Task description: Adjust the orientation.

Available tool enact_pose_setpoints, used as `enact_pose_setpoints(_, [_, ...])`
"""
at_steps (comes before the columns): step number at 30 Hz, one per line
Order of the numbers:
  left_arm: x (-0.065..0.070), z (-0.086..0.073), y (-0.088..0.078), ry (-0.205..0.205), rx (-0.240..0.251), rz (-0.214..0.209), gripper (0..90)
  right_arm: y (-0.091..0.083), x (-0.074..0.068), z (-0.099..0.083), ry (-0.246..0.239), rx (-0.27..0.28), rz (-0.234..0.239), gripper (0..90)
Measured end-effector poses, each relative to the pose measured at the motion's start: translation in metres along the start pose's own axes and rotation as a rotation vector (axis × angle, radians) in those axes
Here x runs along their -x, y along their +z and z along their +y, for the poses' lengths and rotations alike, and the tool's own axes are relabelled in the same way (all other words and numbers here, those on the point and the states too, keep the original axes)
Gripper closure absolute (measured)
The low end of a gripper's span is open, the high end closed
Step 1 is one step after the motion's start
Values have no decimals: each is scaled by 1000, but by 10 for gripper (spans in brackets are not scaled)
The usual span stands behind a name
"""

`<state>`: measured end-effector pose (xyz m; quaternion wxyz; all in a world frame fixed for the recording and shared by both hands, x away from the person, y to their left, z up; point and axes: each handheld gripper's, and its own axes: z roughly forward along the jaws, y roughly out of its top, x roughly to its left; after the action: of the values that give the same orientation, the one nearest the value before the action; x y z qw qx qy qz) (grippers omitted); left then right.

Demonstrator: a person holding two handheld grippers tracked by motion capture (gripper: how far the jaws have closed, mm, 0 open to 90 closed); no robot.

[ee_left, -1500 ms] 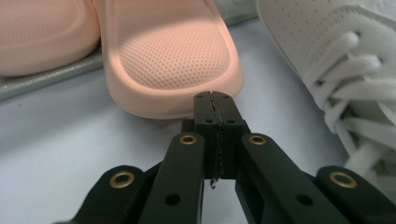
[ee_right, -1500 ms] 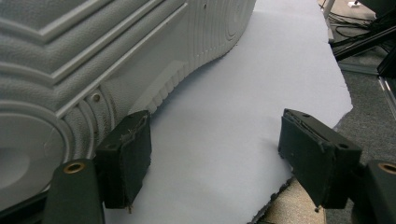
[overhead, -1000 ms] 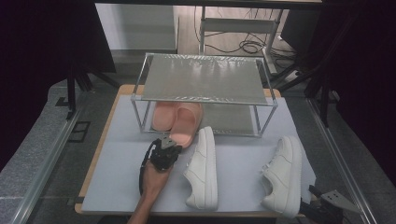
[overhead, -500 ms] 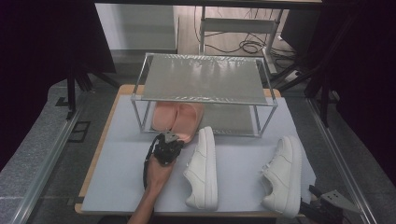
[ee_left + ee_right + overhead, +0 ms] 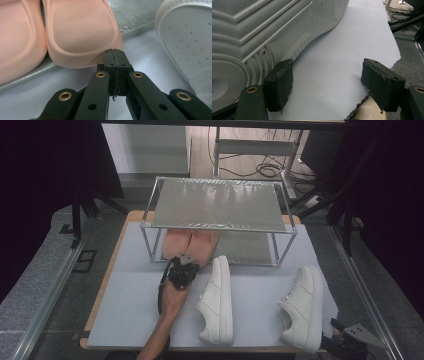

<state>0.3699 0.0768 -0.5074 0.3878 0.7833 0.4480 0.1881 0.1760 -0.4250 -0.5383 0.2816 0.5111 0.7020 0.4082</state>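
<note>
Left gripper (image 5: 115,53) at the toe of the pink slipper (image 5: 80,32), fingers pressed together on nothing. Slipper on the rack's (image 5: 220,205) lower shelf. Right gripper (image 5: 327,85) beside a white sneaker (image 5: 262,32), fingers spread.

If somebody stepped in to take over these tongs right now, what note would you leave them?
Left tongs: shut, empty, tips at the heel of the right-hand peach-pink perforated rubber slipper.
Right tongs: open, empty, beside the white leather sneaker lying on its side near the table's right edge.
Done: both peach slippers sit side by side on the lower shelf of the metal-framed shoe rack.
Left: likely both sneakers; the second white sneaker stands upright mid-mat. Top shelf is free.
</note>
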Motion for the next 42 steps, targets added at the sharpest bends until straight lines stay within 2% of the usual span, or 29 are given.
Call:
enact_pose_setpoints(13, [-6,12,18,-16,-8,16,895,0,0,0,0,1,0,261])
enact_pose_setpoints(22, [-11,16,29,-28,-17,13,895,0,0,0,1,3,-1,261])
enact_pose_setpoints(33, [-7,13,12,-27,15,-3,873,0,0,-1,0,5,-3,261])
enact_pose_setpoints(42, [-5,9,-3,-10,27,-9,789,0,0,-1,0,5,-4,261])
